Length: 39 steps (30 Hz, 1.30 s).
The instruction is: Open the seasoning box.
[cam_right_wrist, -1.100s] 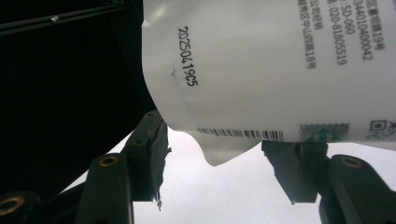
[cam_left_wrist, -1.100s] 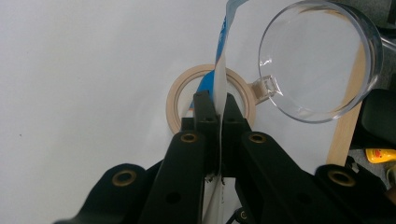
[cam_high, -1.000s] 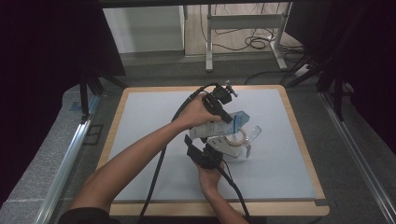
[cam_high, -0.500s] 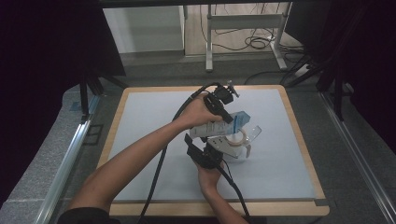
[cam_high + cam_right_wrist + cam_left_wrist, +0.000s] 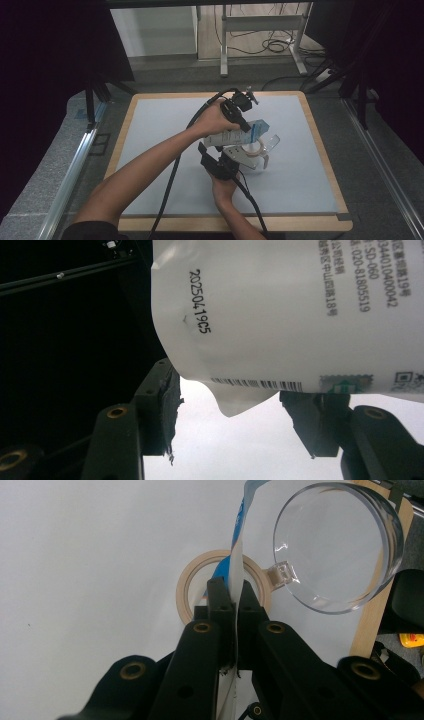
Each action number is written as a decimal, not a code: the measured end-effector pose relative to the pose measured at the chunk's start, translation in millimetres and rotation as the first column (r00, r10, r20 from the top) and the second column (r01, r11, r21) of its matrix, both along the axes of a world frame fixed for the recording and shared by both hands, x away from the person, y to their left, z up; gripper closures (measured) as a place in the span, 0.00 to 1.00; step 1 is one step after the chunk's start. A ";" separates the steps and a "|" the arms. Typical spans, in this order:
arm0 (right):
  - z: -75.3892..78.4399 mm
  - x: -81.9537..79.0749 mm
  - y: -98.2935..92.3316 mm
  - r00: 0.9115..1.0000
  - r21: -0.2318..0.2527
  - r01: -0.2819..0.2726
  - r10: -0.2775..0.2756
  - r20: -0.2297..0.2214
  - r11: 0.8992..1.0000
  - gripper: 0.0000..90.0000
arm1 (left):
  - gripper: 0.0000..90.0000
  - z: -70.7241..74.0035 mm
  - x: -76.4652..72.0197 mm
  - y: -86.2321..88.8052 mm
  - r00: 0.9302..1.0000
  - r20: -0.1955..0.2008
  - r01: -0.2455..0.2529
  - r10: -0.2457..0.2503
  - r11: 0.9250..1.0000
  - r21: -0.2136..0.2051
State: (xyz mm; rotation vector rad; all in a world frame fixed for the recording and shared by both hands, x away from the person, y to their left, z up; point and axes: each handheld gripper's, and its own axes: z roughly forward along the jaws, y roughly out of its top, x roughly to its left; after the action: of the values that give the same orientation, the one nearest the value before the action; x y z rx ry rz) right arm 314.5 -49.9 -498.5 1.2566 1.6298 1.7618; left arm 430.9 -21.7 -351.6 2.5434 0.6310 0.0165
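a table [image 5: 150,125] carries a pale blue-grey mat inside a light wooden rim [image 5: 320,150]. near the mat's middle lies a tan tape ring [image 5: 187,587], flat on the surface. a clear plastic cup [image 5: 340,545] is just beside the ring; whether it rests on the mat is unclear.

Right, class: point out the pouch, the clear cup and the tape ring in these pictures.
pouch [image 5: 300,310], right gripper view, on its white printed face.
clear cup [image 5: 340,545], left gripper view, on its see-through bottom.
tape ring [image 5: 187,587], left gripper view, on the tan band's left side.
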 end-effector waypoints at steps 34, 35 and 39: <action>2.7 1.3 -2.3 1.000 0.009 0.011 -0.011 0.007 1.000 0.47 | 1.00 2.9 0.2 -7.3 1.000 0.005 0.010 -0.010 1.000 0.021; 2.7 1.3 -2.3 1.000 0.010 0.011 -0.011 0.007 1.000 0.47 | 1.00 2.6 0.3 -7.5 1.000 0.004 0.009 -0.009 1.000 0.021; 2.1 1.7 -2.0 1.000 0.010 0.012 -0.012 0.006 1.000 0.47 | 1.00 1.7 1.0 -8.2 1.000 0.002 0.010 -0.010 1.000 0.029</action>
State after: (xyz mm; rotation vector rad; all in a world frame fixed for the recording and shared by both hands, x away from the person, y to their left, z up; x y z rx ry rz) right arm 316.2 -51.9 -496.4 1.2614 1.6087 1.7676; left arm 431.8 -29.9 -350.0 2.5738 0.6215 0.0256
